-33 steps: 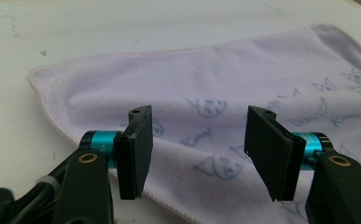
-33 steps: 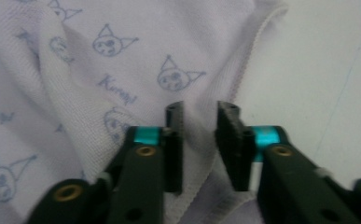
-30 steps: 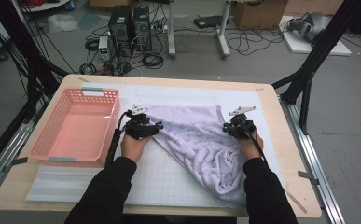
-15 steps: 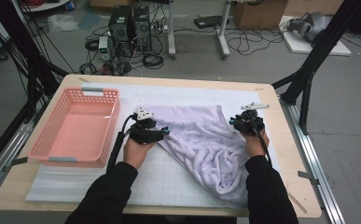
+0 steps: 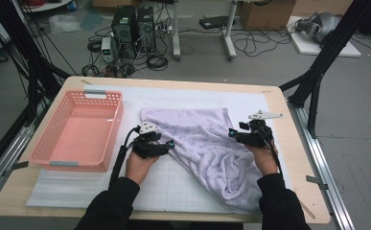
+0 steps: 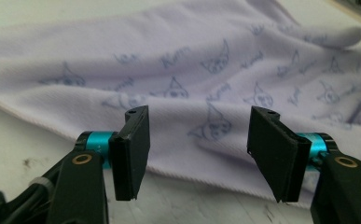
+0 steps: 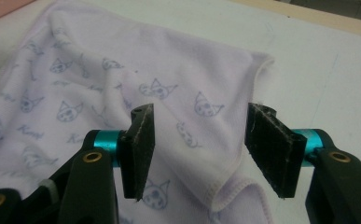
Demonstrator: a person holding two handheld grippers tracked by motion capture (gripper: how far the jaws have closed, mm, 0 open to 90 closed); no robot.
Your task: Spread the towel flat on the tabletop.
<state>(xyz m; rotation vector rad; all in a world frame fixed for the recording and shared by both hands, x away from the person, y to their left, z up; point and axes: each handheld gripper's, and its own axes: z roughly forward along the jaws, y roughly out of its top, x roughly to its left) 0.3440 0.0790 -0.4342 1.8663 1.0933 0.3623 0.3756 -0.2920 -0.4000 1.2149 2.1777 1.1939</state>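
Where folds bunch, towel (image 5: 207, 143) underside hidden between gaping claws.

Basket (image 5: 77, 129) blocks left; towel (image 5: 207, 143) probably passable.

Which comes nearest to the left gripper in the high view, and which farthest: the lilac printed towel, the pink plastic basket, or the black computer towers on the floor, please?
1. Lilac printed towel: just right of the left gripper, at its open jaws.
2. Pink plastic basket: to its left on the table.
3. Black computer towers: beyond the table's far edge, on the floor.
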